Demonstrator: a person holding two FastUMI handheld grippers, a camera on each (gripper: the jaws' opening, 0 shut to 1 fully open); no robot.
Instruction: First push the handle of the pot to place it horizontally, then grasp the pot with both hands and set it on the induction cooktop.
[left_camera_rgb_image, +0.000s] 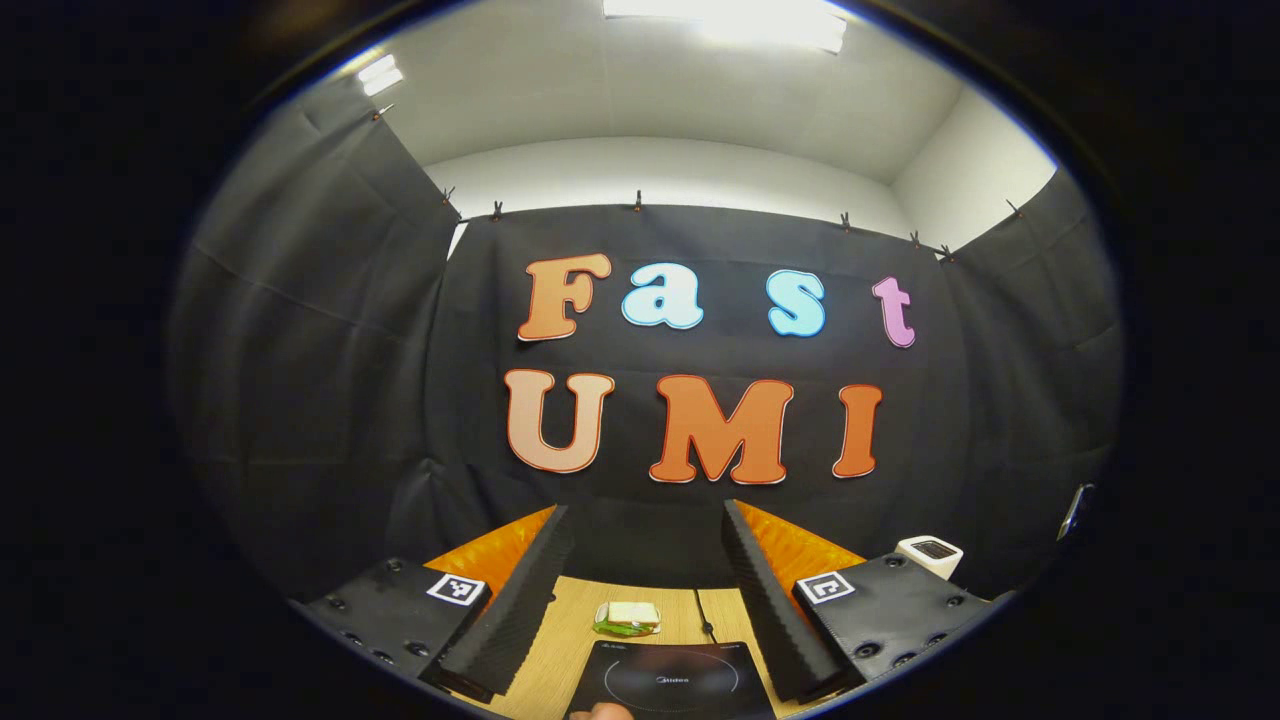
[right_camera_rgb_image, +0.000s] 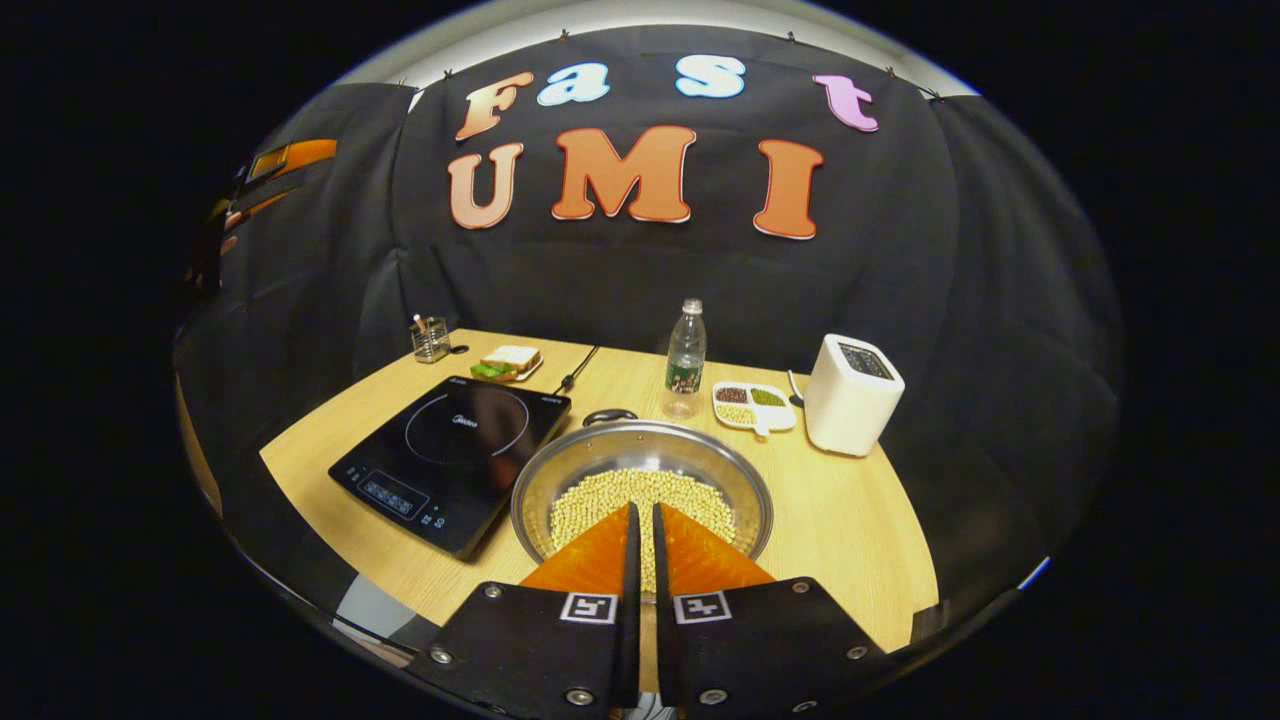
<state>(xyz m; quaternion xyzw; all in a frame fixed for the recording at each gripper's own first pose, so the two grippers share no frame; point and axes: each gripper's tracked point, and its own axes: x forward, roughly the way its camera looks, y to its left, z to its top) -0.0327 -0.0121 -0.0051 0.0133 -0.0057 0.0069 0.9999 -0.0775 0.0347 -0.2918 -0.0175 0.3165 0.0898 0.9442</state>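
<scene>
Partly hidden by the pressed-together right tongs (right_camera_rgb_image: 641, 525), the pot (right_camera_rgb_image: 640, 480) holds beans; left tongs (left_camera_rgb_image: 645, 585) spread.

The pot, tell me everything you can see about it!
The pot is round, shiny and looks like metal. It is wide, shallow and has no lid. Small yellowish beans cover its bottom. A dark loop handle sticks out at its far rim. It sits upright on the wooden table, right beside the black induction cooktop, not on it.
</scene>
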